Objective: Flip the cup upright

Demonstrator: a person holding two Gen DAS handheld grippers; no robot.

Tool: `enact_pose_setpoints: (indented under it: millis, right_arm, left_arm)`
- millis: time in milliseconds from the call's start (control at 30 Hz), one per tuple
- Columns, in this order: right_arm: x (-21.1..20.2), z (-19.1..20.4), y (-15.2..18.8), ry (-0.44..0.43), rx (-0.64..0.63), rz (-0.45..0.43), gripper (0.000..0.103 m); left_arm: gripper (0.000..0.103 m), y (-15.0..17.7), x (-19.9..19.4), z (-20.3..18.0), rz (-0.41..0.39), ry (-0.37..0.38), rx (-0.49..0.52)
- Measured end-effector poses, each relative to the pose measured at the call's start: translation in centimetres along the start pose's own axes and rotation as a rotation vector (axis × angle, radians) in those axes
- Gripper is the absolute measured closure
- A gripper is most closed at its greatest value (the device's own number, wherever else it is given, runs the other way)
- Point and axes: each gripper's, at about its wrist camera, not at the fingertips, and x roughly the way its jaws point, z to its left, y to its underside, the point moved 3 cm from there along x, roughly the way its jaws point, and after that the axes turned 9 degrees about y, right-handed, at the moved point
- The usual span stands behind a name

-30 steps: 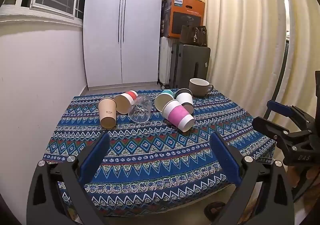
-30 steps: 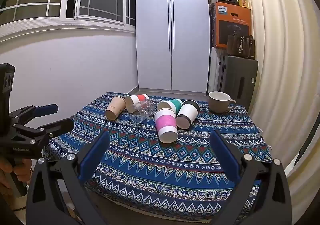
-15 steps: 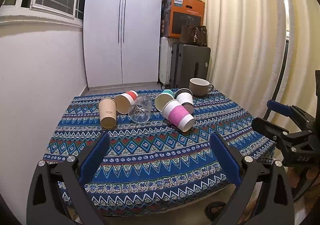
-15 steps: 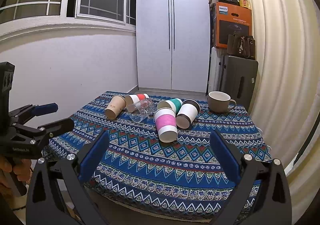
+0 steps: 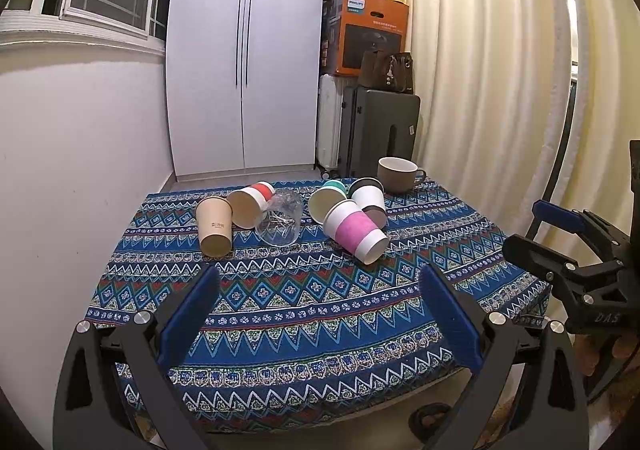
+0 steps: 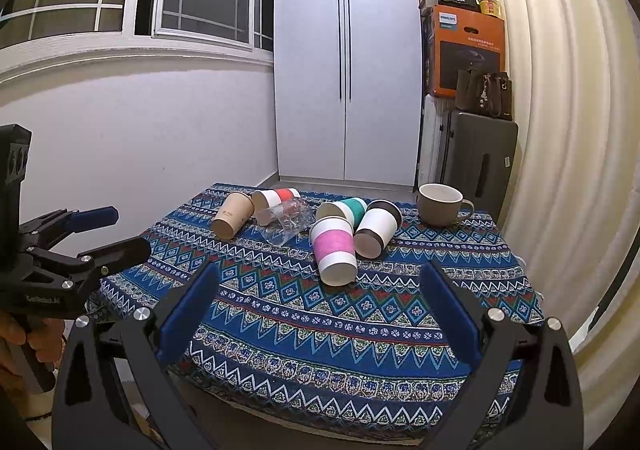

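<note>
Several cups lie on their sides on the patterned tablecloth [image 5: 320, 290]: a tan paper cup [image 5: 215, 225], a red-banded cup [image 5: 252, 201], a clear plastic cup [image 5: 280, 221], a teal-banded cup [image 5: 327, 199], a pink-banded cup [image 5: 354, 231] and a brown-banded cup [image 5: 370, 200]. The pink-banded cup [image 6: 334, 248] also shows in the right wrist view. My left gripper [image 5: 318, 292] is open and empty over the table's near edge. My right gripper [image 6: 318, 292] is open and empty, well short of the cups.
A grey-brown mug [image 5: 398, 174] stands upright at the table's far right corner. Suitcases [image 5: 376, 130] with an orange box [image 5: 370, 38] on top stand behind the table. A curtain [image 5: 480, 90] hangs on the right, a white wall [image 5: 80, 150] on the left.
Both views have shifted only slightly. The cups have not moved and both grippers stay open.
</note>
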Motion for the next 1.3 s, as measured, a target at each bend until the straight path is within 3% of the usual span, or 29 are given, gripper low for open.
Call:
enact_pose_setpoints:
  millis: [1300]
  right_arm:
    - [0.24,-0.42,-0.27,0.005,0.006,0.013,0.004]
  left_arm:
    - [0.006,-0.31,-0.11,0.3,0.008,0.015,-0.009]
